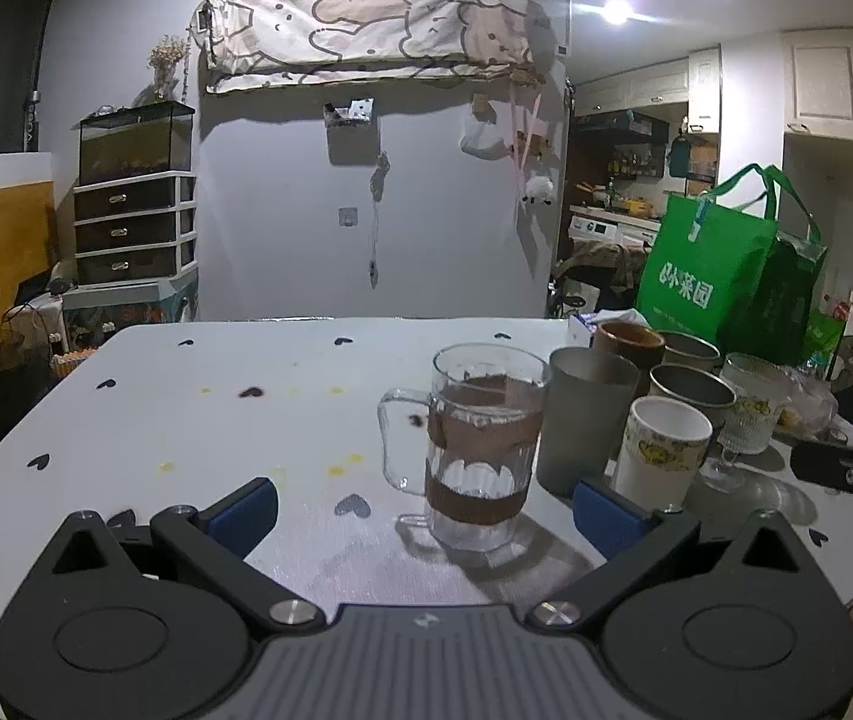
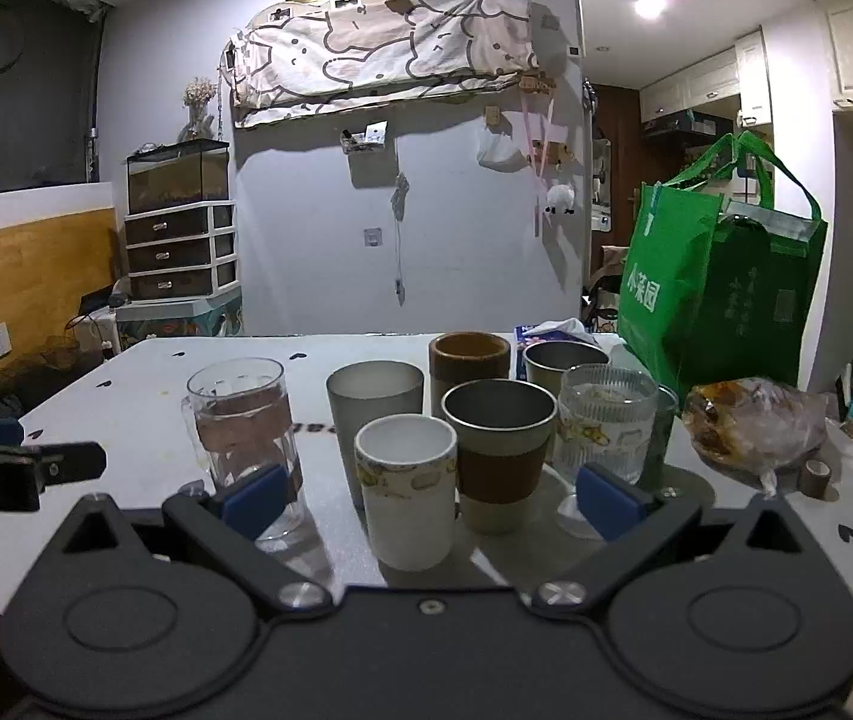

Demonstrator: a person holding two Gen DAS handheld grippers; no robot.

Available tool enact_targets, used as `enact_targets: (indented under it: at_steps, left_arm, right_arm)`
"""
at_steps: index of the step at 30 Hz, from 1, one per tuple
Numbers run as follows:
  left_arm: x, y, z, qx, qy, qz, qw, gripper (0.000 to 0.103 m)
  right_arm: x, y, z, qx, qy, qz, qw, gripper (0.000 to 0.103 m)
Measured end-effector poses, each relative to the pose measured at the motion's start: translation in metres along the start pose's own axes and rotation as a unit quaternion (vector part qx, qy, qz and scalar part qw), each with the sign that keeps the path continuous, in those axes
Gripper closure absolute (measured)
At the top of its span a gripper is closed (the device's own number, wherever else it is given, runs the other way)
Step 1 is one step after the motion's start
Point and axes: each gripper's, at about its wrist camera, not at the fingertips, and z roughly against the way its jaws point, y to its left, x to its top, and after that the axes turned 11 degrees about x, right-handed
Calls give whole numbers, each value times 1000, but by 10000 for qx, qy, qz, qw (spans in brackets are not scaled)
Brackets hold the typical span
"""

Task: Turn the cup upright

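Observation:
A clear glass mug with a handle and brown bands stands upright on the white table, mouth up. It also shows in the right wrist view at the left. My left gripper is open and empty, with the mug just ahead between its blue pads, apart from them. My right gripper is open and empty, just short of a white cup. The right gripper shows at the right edge of the left wrist view.
A cluster of upright cups stands right of the mug: a frosted grey tumbler, a grey cup with brown sleeve, a brown cup, a metal cup, a ribbed stemmed glass. A green bag and a plastic-wrapped bundle stand at the right.

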Motion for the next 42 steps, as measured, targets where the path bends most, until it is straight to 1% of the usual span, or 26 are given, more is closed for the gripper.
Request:
enact_targets:
  at_steps: [10, 42]
  left_arm:
    - [-2, 1, 2, 0, 46, 8, 10000, 0]
    - [3, 8, 8, 77, -75, 63, 9999, 0]
  right_arm:
    - [-1, 9, -3, 62, 97, 89, 9999, 0]
    - [1, 10, 0, 55, 31, 73, 10000, 0]
